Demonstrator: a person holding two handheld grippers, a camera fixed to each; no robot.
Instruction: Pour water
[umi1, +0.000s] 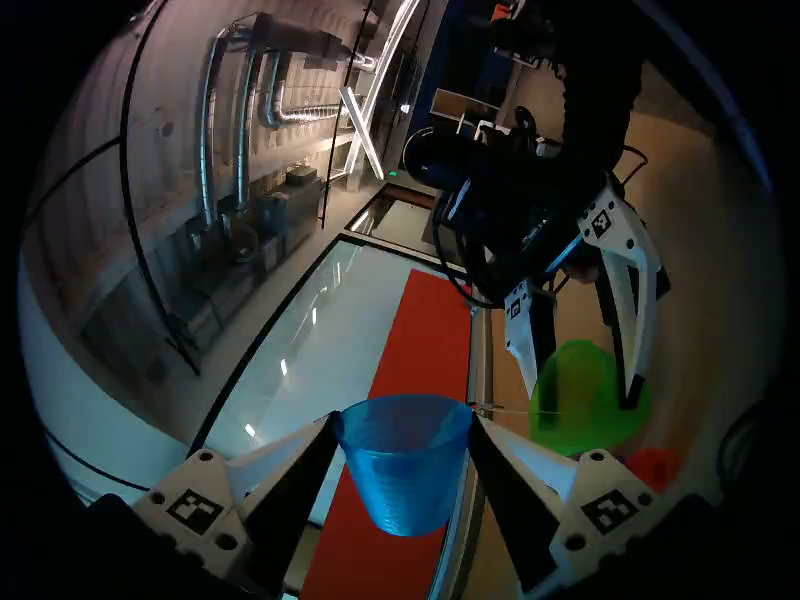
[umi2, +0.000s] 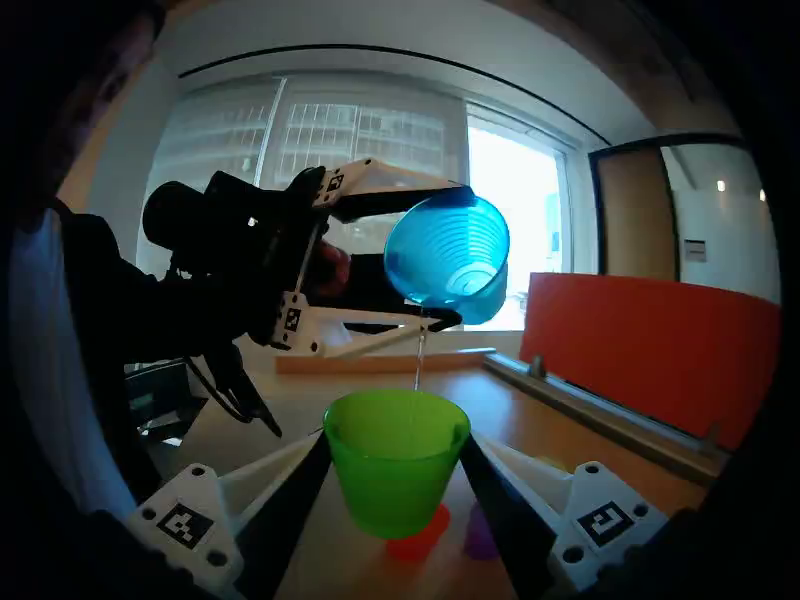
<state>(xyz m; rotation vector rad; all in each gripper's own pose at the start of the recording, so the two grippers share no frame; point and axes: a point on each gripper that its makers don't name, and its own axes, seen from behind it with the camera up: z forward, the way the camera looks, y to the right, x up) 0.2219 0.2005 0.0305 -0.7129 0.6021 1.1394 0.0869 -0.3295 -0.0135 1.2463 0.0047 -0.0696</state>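
Tilting a blue cup (umi2: 447, 257) clamped tight in its grip, the left gripper (umi2: 450, 253) sends a thin water stream (umi2: 418, 362) into the green cup (umi2: 396, 470), which the right gripper (umi2: 397, 440) clasps just below, over a wooden table (umi2: 520, 410); a blurred red shape (umi2: 420, 541) lies underneath, perhaps a cup.

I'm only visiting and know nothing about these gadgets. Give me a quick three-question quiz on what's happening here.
1. True or false: the left tongs hold the blue cup tipped above the green cup.
2. The right tongs grip which cup? A green, B blue, C red.
3. Fill in: a thin stream of ____ falls between the cups.
Key: 1 true; 2 A; 3 water.
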